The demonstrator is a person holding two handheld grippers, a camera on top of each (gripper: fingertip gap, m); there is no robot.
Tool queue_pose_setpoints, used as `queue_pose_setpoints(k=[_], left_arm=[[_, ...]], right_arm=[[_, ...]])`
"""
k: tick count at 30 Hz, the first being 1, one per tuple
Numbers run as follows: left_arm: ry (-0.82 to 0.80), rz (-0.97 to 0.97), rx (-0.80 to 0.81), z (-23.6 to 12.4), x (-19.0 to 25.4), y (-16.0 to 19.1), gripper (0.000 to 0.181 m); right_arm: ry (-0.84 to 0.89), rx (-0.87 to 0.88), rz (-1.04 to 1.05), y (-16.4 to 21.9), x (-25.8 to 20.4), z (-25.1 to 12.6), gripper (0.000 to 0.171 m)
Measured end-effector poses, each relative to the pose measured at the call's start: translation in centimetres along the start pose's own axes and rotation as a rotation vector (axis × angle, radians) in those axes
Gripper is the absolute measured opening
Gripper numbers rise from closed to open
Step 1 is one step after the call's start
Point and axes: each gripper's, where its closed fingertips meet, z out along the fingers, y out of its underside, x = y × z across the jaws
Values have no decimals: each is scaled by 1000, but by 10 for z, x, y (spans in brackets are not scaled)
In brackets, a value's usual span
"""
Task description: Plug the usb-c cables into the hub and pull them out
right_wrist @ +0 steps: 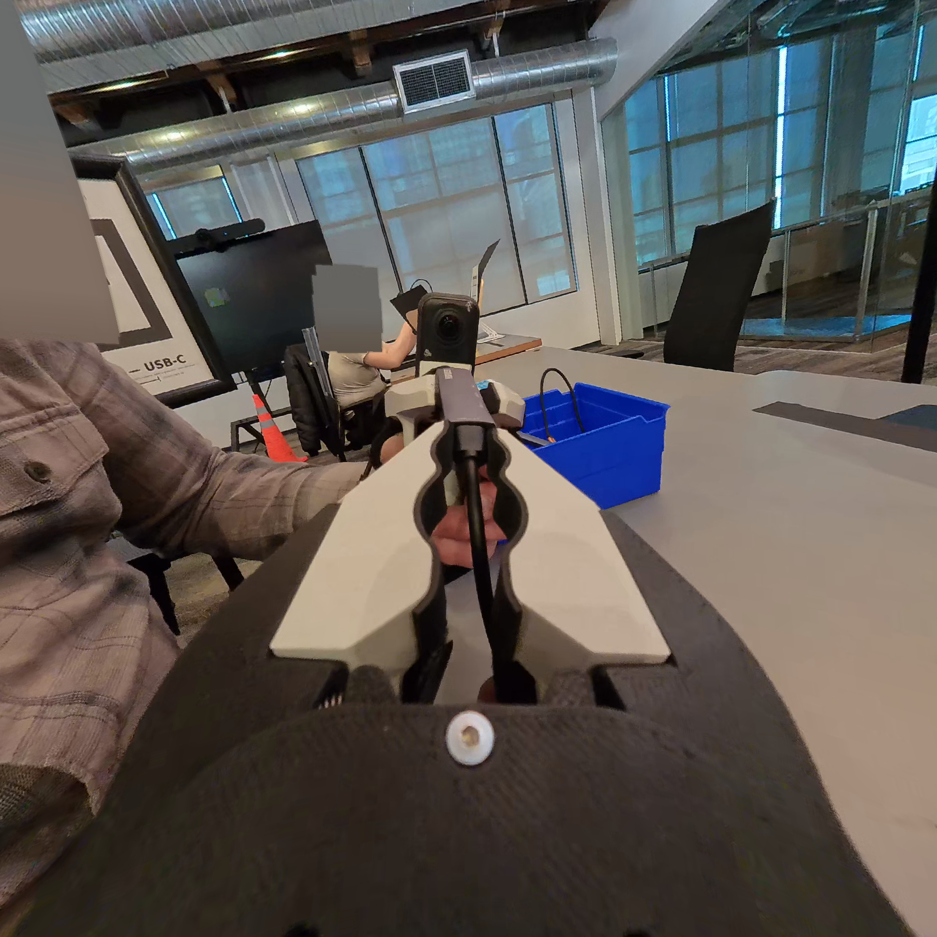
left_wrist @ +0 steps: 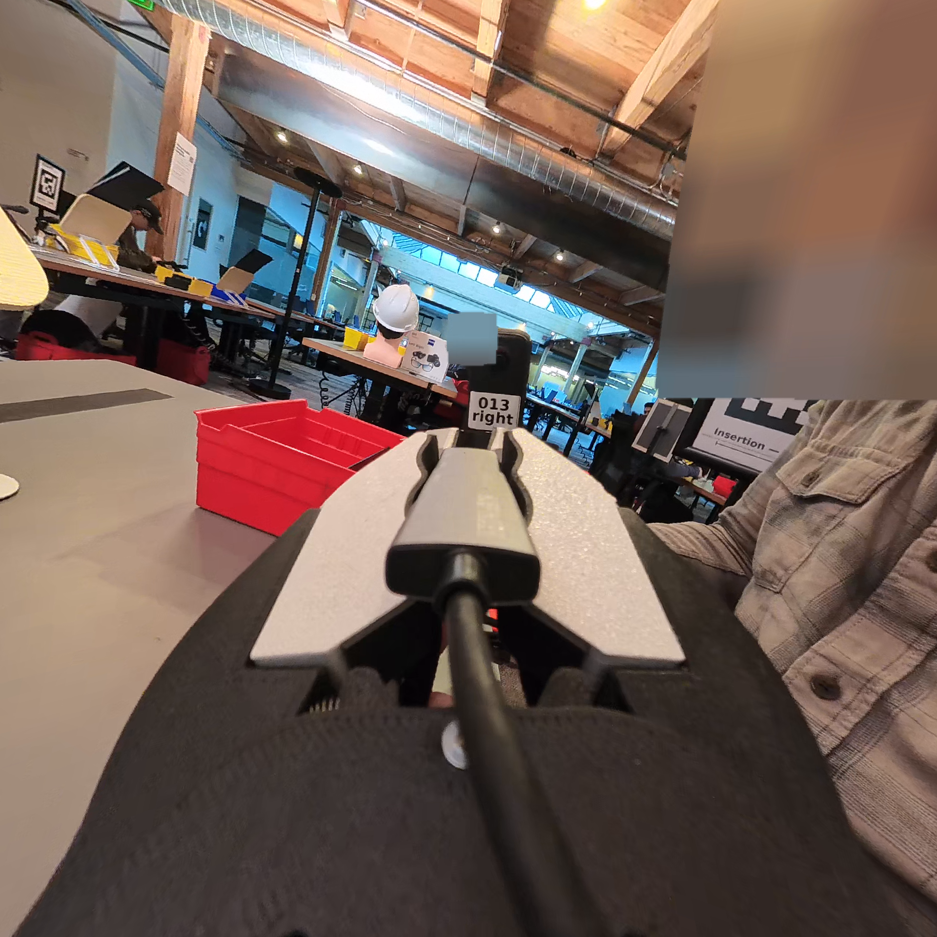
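Note:
In the left wrist view my left gripper [left_wrist: 469, 437] is shut on the grey USB hub [left_wrist: 466, 512], held lengthwise above the table. The hub's own black lead [left_wrist: 476, 669] runs back toward the camera. In the right wrist view my right gripper [right_wrist: 469, 431] is shut on the black USB-C plug [right_wrist: 469, 440] of a cable [right_wrist: 477, 537]. The plug meets the near end of the hub [right_wrist: 459, 395]; how deep it sits is hidden. The left gripper's fingers [right_wrist: 410, 403] clamp the hub just beyond. The two grippers face each other, tip to tip.
A red bin [left_wrist: 274, 471] stands on the grey table [left_wrist: 101, 532] left of the hub. A blue bin [right_wrist: 613, 456] holding cables stands on the table [right_wrist: 760, 557] to the right. The person's plaid sleeve [right_wrist: 152, 481] and hand [right_wrist: 459, 540] are close by. My left and right fingertips are right by each other.

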Motion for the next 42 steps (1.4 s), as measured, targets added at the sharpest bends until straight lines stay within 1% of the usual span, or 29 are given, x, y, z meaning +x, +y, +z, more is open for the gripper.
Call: queue_pose_setpoints(k=[8, 14, 19, 24, 28, 30, 33, 36, 39, 42], left_arm=[[67, 72, -77, -1, 13, 1, 25], [108, 62, -87, 1, 21, 6, 25], [62, 62, -53, 6, 17, 2, 25], [-15, 64, -42, 8, 8, -1, 25], [-12, 64, -47, 8, 9, -1, 25], [38, 78, -81, 8, 17, 1, 25], [84, 104, -99, 9, 28, 0, 25], [72, 95, -104, 9, 25, 1, 25], [4, 84, -96, 8, 12, 1, 25], [-14, 79, -100, 7, 9, 0, 25]], right_arm=[[-59, -43, -39, 1, -12, -2, 10], [-118, -52, -34, 3, -20, -7, 10], [-92, 9, -12, -3, -14, -8, 10], [-40, 15, -17, -5, -7, -9, 10], [-52, 1, -14, -4, -9, -9, 10], [-115, -12, -2, -3, -18, -11, 10], [-148, -11, -31, -5, -26, -12, 10], [-119, -14, -39, -4, -22, -11, 10], [-42, -30, -51, -2, -10, -9, 10], [-39, -31, -38, -1, -10, -8, 10]])
